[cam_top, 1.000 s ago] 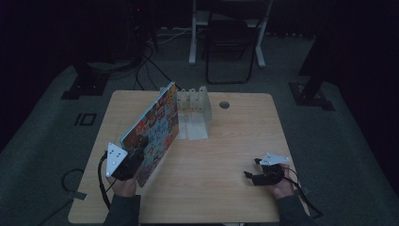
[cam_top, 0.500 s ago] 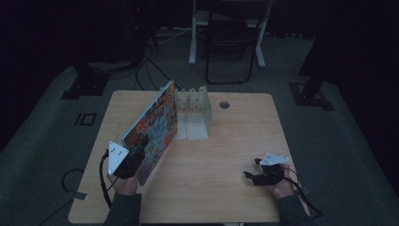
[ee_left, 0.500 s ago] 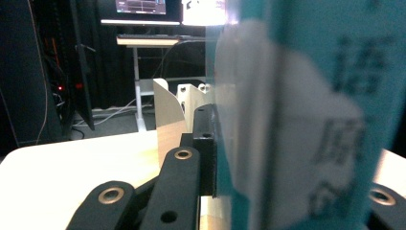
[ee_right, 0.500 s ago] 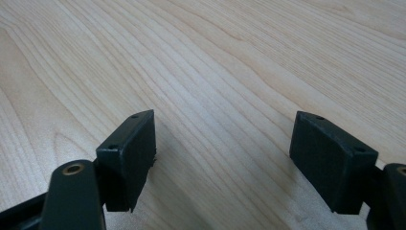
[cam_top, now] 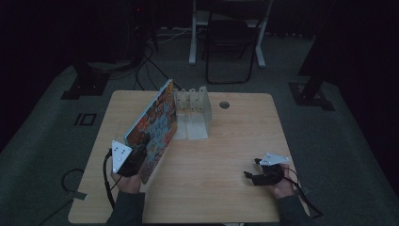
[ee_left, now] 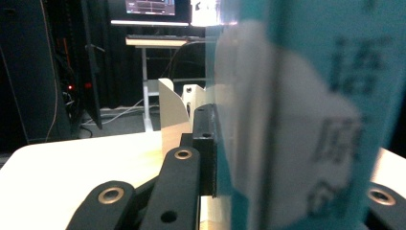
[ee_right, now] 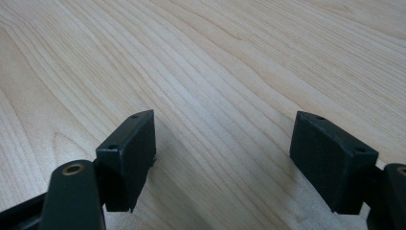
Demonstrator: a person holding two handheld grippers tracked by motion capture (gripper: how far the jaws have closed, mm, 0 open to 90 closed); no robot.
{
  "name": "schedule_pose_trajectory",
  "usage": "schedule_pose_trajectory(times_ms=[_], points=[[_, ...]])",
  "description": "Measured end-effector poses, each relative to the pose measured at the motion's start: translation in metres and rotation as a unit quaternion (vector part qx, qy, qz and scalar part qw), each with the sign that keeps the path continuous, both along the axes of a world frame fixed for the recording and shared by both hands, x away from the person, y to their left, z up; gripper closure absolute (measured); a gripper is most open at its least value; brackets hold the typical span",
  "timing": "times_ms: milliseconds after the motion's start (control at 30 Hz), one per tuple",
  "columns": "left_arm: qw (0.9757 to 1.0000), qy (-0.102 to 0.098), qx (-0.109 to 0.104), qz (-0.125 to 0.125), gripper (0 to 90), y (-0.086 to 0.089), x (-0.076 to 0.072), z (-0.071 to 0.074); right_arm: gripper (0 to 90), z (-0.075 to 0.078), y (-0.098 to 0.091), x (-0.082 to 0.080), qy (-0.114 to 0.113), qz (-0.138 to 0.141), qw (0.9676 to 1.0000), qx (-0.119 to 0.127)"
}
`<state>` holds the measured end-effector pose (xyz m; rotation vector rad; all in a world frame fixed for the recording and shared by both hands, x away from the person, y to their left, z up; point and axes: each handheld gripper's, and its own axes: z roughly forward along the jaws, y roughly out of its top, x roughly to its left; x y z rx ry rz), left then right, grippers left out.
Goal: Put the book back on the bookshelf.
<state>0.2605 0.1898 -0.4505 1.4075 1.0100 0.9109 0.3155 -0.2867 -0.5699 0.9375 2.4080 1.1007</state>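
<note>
Left claw (cam_top: 141,157) grips one book (cam_top: 153,127) upright — right claw (cam_top: 256,170) gapes, empty — one rack (cam_top: 193,110).

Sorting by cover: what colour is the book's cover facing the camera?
Book: multicoloured, mostly orange-red, busy pattern; clearest in the high view.

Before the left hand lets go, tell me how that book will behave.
The book stands tilted on its lower edge, so it would probably tip flat once released. It keeps a straight plane while pinched at one corner by the left gripper, so it seems fairly stiff. Its glossy cover may slip.
</note>
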Motion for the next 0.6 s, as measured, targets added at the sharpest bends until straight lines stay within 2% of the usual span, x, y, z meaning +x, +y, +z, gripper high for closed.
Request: schedule_pose_trajectory(times_ms=[600], points=[[0.9998, 0.002, 0.002, 0.017, 81.2, -0.0065, 0.0100, -0.0017, 23.2, 0.0000, 0.0002, -0.0004, 0.000, 0.000, 1.0000, -0.001]])
